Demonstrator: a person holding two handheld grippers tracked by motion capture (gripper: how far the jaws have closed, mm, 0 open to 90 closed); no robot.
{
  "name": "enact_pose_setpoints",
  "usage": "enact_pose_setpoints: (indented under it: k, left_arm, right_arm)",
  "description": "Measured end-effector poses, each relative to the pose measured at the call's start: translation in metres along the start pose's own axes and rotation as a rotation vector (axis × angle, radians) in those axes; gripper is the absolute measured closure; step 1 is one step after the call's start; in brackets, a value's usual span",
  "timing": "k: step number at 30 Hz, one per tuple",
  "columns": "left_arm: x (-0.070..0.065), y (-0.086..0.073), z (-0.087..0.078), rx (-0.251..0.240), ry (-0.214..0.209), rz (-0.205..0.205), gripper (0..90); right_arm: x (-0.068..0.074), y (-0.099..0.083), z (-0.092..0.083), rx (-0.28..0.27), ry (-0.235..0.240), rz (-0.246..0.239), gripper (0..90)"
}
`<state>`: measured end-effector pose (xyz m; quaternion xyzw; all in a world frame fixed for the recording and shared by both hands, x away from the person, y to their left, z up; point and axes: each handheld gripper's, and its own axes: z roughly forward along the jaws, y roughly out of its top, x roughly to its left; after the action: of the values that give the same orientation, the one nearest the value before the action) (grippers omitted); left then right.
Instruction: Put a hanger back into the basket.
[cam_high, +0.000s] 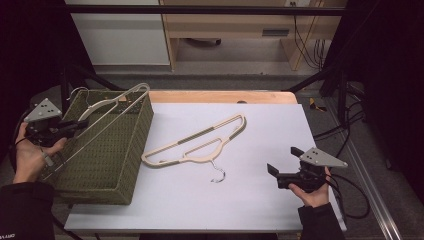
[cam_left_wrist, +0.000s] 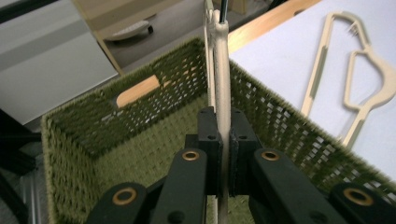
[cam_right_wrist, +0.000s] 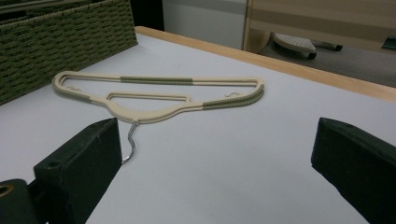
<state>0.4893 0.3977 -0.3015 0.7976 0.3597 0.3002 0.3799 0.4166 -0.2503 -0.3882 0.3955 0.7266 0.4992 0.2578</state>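
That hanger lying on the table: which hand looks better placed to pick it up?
The right. The right gripper is open beside the hanger; the left gripper is shut on another hanger in the basket.

Rough woven basket (cam_high: 107, 150), smooth plastic hanger (cam_high: 195, 142) with metal hook.

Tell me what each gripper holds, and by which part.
The left gripper is clamped on a hanger over the basket, by one cream arm. The right gripper is open and holds nothing.
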Motion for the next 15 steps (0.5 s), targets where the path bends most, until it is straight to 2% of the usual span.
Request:
enact_pose_setpoints:
  k: [4,8,9,10,13,15]
  left_arm:
    - [0.002,-0.013,0.005,0.007,0.012,-0.008,86.1]
    - [0.001,-0.024,0.012,0.073,0.034,0.003,86.1]
    - [0.001,-0.024,0.012,0.073,0.034,0.003,86.1]
    - [-0.002,-0.032,0.018,0.078,0.039,-0.010,86.2]
    - [-0.008,-0.043,0.028,0.085,0.036,-0.029,86.1]
    - [-0.012,-0.049,0.036,0.103,0.041,-0.025,86.1]
  right_arm:
    - [0.000,0.000,-0.001,0.001,0.002,0.005,2.4]
    - [0.000,0.000,0.000,-0.001,0.002,0.003,2.4]
    - [0.000,0.000,0.000,0.000,0.001,0.001,2.4]
    - [0.000,0.000,0.000,0.000,0.001,0.001,2.4]
    - [0.000,0.000,0.000,0.003,0.005,-0.006,2.4]
    - [0.001,0.000,0.001,0.005,0.001,0.000,2.4]
